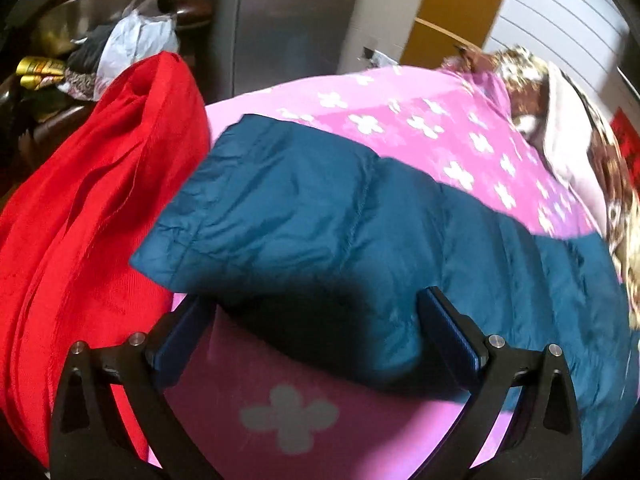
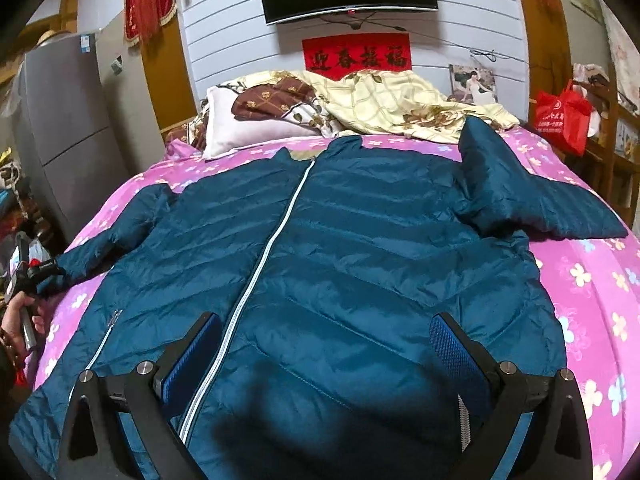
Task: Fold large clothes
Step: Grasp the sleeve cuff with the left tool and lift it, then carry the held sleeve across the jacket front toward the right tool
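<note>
Pink flowered bedding [image 1: 420, 120] is seen behind the left tongs [image 1: 316, 320], which are spread around the teal sleeve cuff [image 1: 280, 208], a red cloth [image 1: 88, 200] at their left. From the right wrist, the right tongs [image 2: 326, 340] are held spread above the jacket [image 2: 360, 240], laid flat ahead on the bed; the cuff should be pinched squarely before being folded inward.

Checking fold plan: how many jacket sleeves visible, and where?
2. One sleeve is bent up at the right of the jacket; the other sleeve stretches left, its cuff at the left tongs, which are open around it.
</note>
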Motion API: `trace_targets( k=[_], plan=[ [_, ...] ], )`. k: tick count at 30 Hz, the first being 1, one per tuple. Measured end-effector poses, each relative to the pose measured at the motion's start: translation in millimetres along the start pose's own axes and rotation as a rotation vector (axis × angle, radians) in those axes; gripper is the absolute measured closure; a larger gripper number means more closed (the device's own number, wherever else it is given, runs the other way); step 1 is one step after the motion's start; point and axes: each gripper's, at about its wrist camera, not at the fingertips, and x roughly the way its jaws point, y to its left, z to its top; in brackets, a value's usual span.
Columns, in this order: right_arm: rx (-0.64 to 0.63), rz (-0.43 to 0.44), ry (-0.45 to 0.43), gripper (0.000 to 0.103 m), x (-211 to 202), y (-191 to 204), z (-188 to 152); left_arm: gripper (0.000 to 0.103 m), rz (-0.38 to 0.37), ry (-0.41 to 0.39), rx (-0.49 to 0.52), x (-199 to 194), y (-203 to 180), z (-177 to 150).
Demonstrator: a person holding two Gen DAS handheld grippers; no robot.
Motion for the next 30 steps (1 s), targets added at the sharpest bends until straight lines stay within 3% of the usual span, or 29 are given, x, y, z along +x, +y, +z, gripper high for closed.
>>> trace_targets(
  k=[2, 4, 5, 11, 16, 19, 23, 30],
  plan=[
    [0.028, 0.007, 0.009, 0.000, 2, -4, 0, 0.025, -0.020, -0.019, -0.031, 1, 2, 4],
    [0.054, 0.011, 0.017, 0.000, 4, -9, 1, 0.086, -0.076, -0.028, -0.060, 2, 2, 6],
    [0.064, 0.014, 0.020, 0.000, 5, -10, 1, 0.094, -0.125, -0.044, -0.066, -2, 3, 6],
    [0.077, 0.015, 0.013, 0.000, 2, -13, 2, 0.096, -0.271, -0.199, -0.019, -50, 1, 9],
    [0.058, -0.026, 0.000, 0.000, -3, -12, 2, 0.096, -0.359, -0.223, 0.036, -76, -13, 15],
    [0.029, -0.106, 0.013, 0.000, -4, -15, 1, 0.096, -0.412, -0.231, 0.059, -96, -36, 16],
    [-0.024, -0.234, 0.036, 0.000, -5, -23, -2, 0.096, -0.484, -0.238, 0.156, -123, -97, 9],
    [0.015, -0.298, 0.064, 0.000, -15, -61, -6, 0.096, -0.637, -0.236, 0.378, -174, -228, -37]
  ],
)
